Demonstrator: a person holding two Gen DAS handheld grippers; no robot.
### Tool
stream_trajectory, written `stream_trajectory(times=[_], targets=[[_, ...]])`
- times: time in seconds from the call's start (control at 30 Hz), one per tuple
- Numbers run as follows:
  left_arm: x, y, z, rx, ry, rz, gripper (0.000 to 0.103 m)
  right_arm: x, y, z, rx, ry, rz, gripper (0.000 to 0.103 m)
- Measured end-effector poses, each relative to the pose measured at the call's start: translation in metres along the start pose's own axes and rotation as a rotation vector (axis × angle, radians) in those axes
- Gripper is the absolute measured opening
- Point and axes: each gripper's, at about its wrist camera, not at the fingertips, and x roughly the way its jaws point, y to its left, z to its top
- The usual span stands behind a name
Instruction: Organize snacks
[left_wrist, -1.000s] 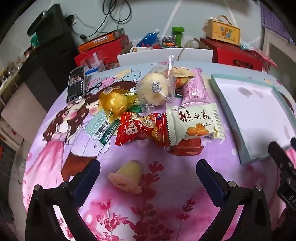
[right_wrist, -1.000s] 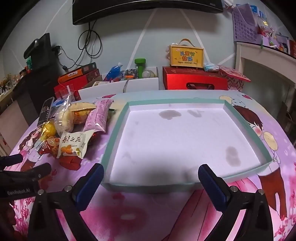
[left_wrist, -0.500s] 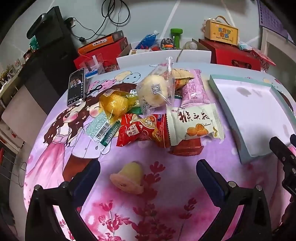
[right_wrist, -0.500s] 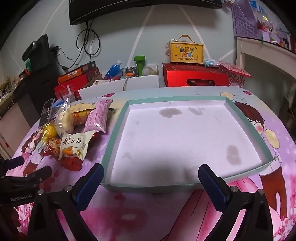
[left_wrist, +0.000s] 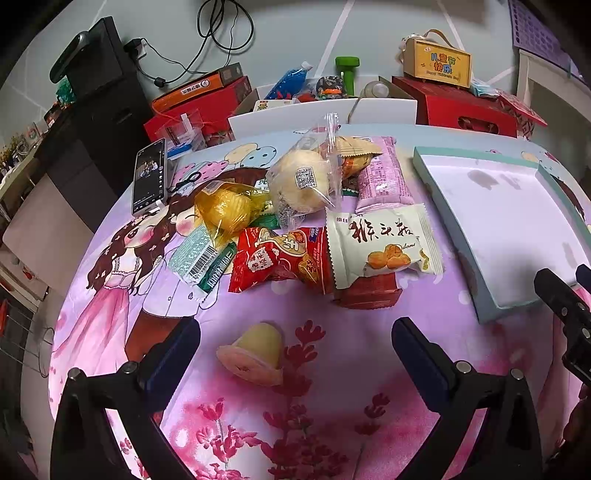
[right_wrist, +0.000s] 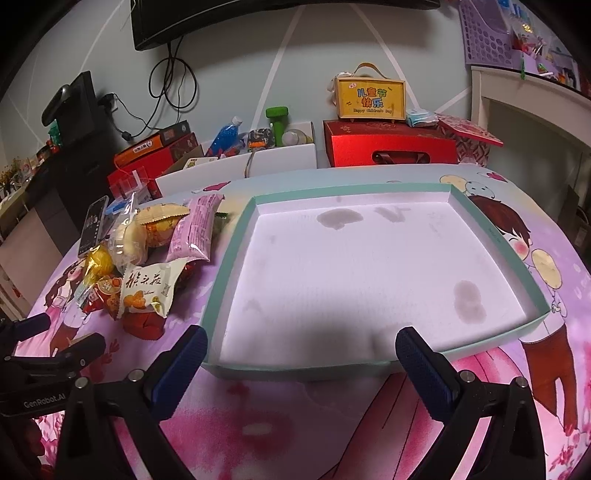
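A pile of snack packets lies on the pink cartoon tablecloth: a white packet (left_wrist: 384, 247), a red packet (left_wrist: 280, 258), a yellow packet (left_wrist: 225, 210), a clear bag with a round bun (left_wrist: 303, 181) and a pink packet (left_wrist: 384, 173). A jelly cup (left_wrist: 255, 354) lies on its side in front of the pile. My left gripper (left_wrist: 295, 354) is open around the jelly cup, above the cloth. A shallow teal-rimmed tray (right_wrist: 229, 254) with a white floor holds nothing. My right gripper (right_wrist: 299, 354) is open over the tray's near edge. The pile also shows in the right wrist view (right_wrist: 147, 284).
A phone (left_wrist: 149, 181) lies at the table's far left. Red boxes (right_wrist: 391, 147), a yellow gift box (right_wrist: 369, 98), a green bottle (right_wrist: 277, 118) and white boxes stand behind the table. A black cabinet (left_wrist: 96, 110) stands at the left.
Both grippers have pulled back and risen a little, so the pile and tray look slightly farther. Nothing on the table has moved.
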Motion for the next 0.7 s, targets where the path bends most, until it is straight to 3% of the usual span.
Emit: stream_trajectory(times=[0.7], targets=[[0.001,-0.0041,0.0003,0.014,0.008,0.017,0.103,0.0007,-0.0068,0.0025,0.041,0.02,0.02,0.103]])
